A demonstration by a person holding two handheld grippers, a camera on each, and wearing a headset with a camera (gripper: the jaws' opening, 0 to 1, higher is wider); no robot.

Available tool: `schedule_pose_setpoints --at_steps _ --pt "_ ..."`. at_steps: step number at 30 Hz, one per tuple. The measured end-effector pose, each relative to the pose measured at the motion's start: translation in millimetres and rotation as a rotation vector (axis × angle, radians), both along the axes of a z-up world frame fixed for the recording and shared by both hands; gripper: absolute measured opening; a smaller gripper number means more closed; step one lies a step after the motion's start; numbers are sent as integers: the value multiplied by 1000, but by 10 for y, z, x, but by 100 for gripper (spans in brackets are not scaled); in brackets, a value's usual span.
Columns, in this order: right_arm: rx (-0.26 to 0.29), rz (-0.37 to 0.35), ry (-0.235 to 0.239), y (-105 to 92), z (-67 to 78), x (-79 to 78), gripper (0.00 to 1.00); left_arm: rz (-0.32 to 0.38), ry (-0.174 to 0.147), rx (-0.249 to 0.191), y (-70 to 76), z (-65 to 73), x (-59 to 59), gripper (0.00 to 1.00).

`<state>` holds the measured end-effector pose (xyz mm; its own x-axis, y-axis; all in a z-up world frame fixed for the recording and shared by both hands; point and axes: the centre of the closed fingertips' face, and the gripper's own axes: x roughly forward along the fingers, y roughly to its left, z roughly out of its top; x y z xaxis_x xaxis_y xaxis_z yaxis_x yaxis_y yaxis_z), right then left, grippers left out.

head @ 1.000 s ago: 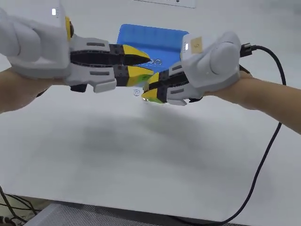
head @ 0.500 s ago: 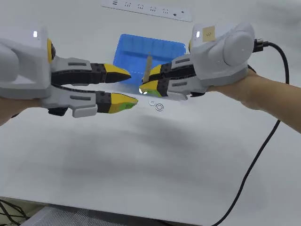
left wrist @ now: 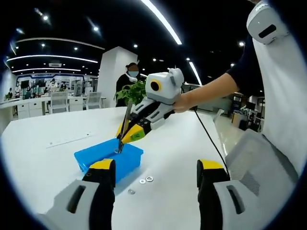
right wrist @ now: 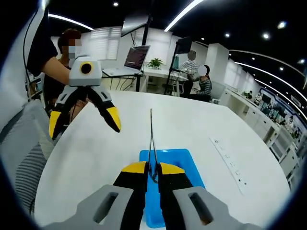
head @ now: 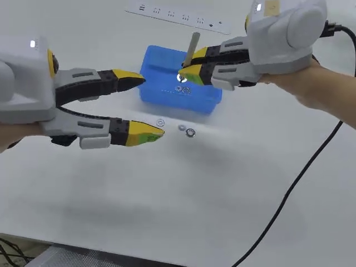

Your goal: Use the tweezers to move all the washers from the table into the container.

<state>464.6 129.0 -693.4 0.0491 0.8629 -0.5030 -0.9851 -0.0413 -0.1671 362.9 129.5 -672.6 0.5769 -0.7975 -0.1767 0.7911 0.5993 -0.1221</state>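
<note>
Tweezers (head: 192, 47) in the head view sat clamped in the closed right gripper (head: 192, 69), tips down over the blue container (head: 167, 100) holding binned washers (head: 183, 89). I couldn't tell if the tips pinched one, and three loose washers (head: 182, 128) lay on the table (head: 194, 183) near the wide-spread, empty left gripper (head: 151, 107). Left gripper view: tweezers (left wrist: 126, 120) dipped into the container (left wrist: 98, 155), with loose washers (left wrist: 149, 178) just in front. Right gripper view: tweezers (right wrist: 151, 134) stood between the closed jaws over the container (right wrist: 172, 155), left gripper (right wrist: 85, 125) apart.
</note>
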Motion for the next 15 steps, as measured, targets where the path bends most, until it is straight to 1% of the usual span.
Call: schedule_pose_setpoints --at_steps 1,4,6,7,9,12,15 --pt "-2 -5 8 13 -33 36 9 6 12 1 24 -19 -2 77" --pt "-10 -23 32 89 -175 157 9 11 10 17 67 -49 -35 80" --pt "-14 -24 37 141 -247 192 9 14 12 36 110 -85 -54 83" --pt "-28 -25 41 171 -311 212 9 21 15 40 136 -96 -51 86" --pt "-39 -18 38 208 -384 225 9 34 28 49 199 -119 -46 88" --pt "-57 -9 56 244 -510 229 9 49 29 39 247 -99 -29 88" --pt "-77 -2 70 243 -632 233 9 60 30 17 241 -68 -8 91"
